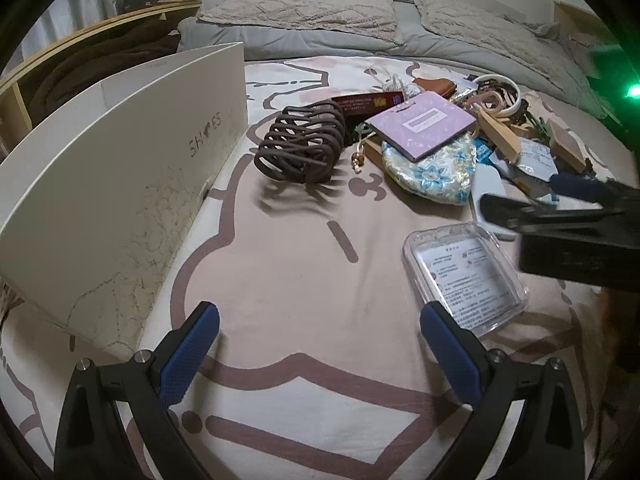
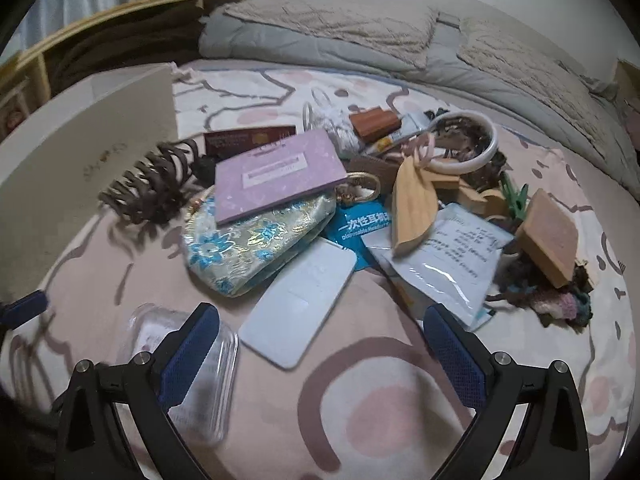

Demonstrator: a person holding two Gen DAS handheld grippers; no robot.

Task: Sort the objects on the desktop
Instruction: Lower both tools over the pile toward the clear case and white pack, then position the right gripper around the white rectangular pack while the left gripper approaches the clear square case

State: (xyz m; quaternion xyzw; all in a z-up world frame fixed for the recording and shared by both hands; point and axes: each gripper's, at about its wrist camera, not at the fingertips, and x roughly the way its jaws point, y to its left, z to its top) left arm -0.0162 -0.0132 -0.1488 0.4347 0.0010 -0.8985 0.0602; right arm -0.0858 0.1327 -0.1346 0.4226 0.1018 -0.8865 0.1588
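Note:
A heap of small objects lies on a patterned bedspread [image 1: 300, 264]. It holds a brown wire hair clip [image 1: 302, 146], a purple notebook [image 1: 422, 125], a floral brocade pouch [image 2: 256, 240], a white flat device [image 2: 300, 306], a foil sachet [image 2: 444, 264] and a white ring dish [image 2: 466, 142]. A clear plastic case [image 1: 464, 276] lies nearest. My left gripper [image 1: 320, 344] is open above bare bedspread, left of the case. My right gripper [image 2: 320, 346] is open just in front of the white device; it shows from the side in the left wrist view [image 1: 520, 200].
A white shoe box [image 1: 120, 200] stands on the left of the bedspread. Grey duvet and beige pillows [image 1: 304, 12] lie behind the heap. A wooden shelf [image 1: 80, 52] is at the far left. A tan block [image 2: 550, 236] and yarn scraps [image 2: 560, 300] lie on the right.

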